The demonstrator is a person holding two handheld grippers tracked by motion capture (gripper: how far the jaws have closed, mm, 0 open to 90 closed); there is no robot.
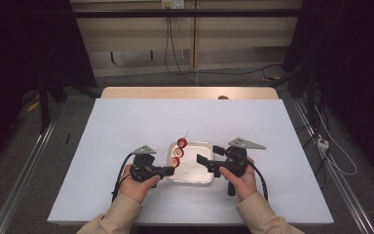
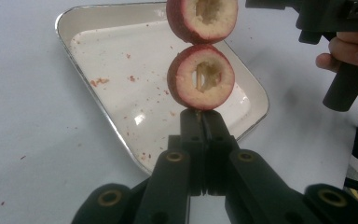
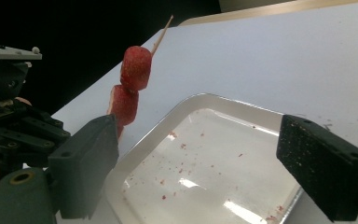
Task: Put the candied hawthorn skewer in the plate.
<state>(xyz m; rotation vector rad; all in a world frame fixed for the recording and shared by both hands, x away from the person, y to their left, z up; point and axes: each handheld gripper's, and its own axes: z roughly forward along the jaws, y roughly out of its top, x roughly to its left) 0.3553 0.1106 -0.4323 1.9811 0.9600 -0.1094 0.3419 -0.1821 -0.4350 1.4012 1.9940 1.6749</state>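
A thin wooden skewer carries red fruit pieces with hollowed centres. My left gripper is shut on the skewer's lower end, just below the lowest piece, and holds it slanting up over the left side of a shallow metal tray. Over the tray's right side, my right gripper stands open with nothing between its jaws. It faces the skewer from a short way off.
Red crumbs speckle the tray and the white table cover around it. The person's hands and beige sleeves come in at the near edge. A wooden table edge shows at the far side, and cables lie on the floor beyond it.
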